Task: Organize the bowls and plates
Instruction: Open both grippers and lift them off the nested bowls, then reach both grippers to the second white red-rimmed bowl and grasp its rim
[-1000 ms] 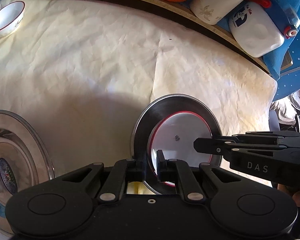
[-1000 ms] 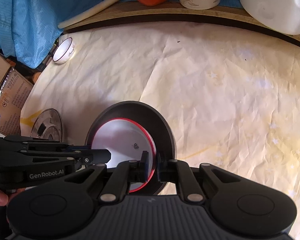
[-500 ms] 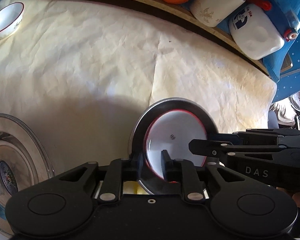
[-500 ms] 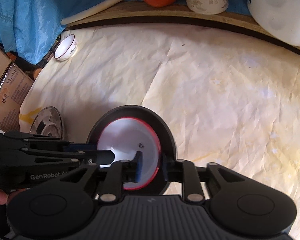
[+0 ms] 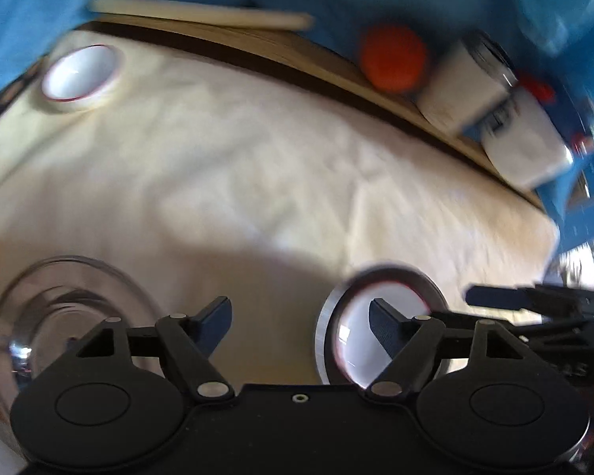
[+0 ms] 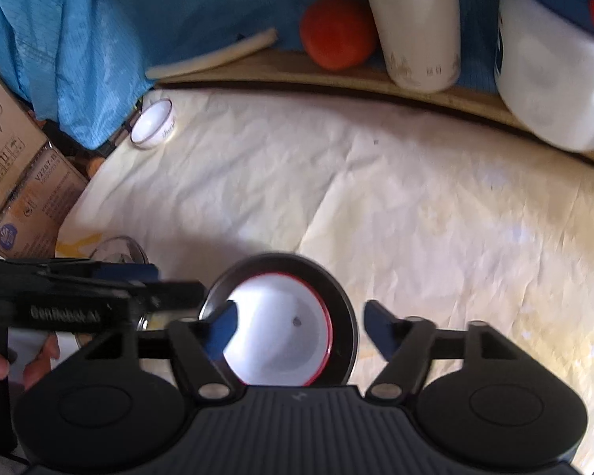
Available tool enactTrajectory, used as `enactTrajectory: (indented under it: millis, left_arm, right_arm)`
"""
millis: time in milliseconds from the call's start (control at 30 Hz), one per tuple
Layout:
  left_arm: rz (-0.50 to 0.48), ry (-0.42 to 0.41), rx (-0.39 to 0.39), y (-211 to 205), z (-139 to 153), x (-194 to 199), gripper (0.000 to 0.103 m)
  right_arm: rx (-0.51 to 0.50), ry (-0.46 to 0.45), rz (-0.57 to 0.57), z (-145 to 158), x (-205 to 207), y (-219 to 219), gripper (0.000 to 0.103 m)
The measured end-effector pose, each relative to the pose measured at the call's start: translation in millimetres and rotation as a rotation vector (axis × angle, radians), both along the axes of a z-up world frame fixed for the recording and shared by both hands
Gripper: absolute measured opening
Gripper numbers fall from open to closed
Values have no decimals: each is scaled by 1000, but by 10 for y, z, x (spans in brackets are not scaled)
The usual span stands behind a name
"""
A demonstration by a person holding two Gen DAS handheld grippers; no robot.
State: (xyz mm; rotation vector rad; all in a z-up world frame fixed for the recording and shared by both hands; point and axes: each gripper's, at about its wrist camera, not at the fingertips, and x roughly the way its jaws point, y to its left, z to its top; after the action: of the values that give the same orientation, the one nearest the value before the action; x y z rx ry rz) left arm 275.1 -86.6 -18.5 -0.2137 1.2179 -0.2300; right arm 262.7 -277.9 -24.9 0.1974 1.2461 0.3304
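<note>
A white bowl with a red rim (image 6: 281, 328) sits inside a dark metal plate (image 6: 342, 301) on the cream cloth; it also shows in the left wrist view (image 5: 360, 340). My right gripper (image 6: 301, 326) is open and empty, raised just over the bowl. My left gripper (image 5: 301, 316) is open and empty, to the left of the plate (image 5: 324, 340). A second small red-rimmed bowl (image 5: 79, 73) stands at the far left edge of the cloth (image 6: 154, 124). A shiny steel plate (image 5: 63, 316) lies at the near left.
On a wooden board at the back stand an orange fruit (image 6: 336, 33), a cream tumbler (image 6: 417, 31), a white jug (image 6: 550, 91) and a pale stick (image 6: 214, 59). Cardboard boxes (image 6: 16, 166) sit left of the table. Blue cloth hangs behind.
Both grippers have opened and let go of the plate and the bowl, then drawn back and up. The bowl now rests in the plate on the cloth.
</note>
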Motion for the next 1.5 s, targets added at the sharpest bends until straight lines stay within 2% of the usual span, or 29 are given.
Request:
enactTrajectory:
  millis: [133,233,400,500,767,1000,1100,1233,1500]
  left_arm:
    - [147,-37,4,376,65,72,89]
    - [296,-86,19,691,93,108,95]
    - [524,-134,24,1095,44,131,99]
    - [603,-137,24,1266,20,184,100]
    - [706,-150,41,1589,-85,403,102]
    - [830,-155,31,1793,-212,601,102]
    - [838,-166,33,1794,-245,735,102]
    - [856,-178,41,1788,-284,892,102]
    - [858,-179,34,1812,-381,1060,95]
  right_arm:
    - [14,-28,13,59,100,61,91]
    - [24,-52,28,85,185,166,101]
    - [42,-90,76,121,426,470,103]
    - [44,-109,106,144,632,729,103]
    - [19,-141,168,111,1109,1328,103]
    - [16,-173,108,-42,1522,1575,102]
    - [32,-178,88,-120,1720,1662,101]
    - [61,-165,98,-237,1950,1767,93]
    - [123,-86,116,-504,2268,1942,84]
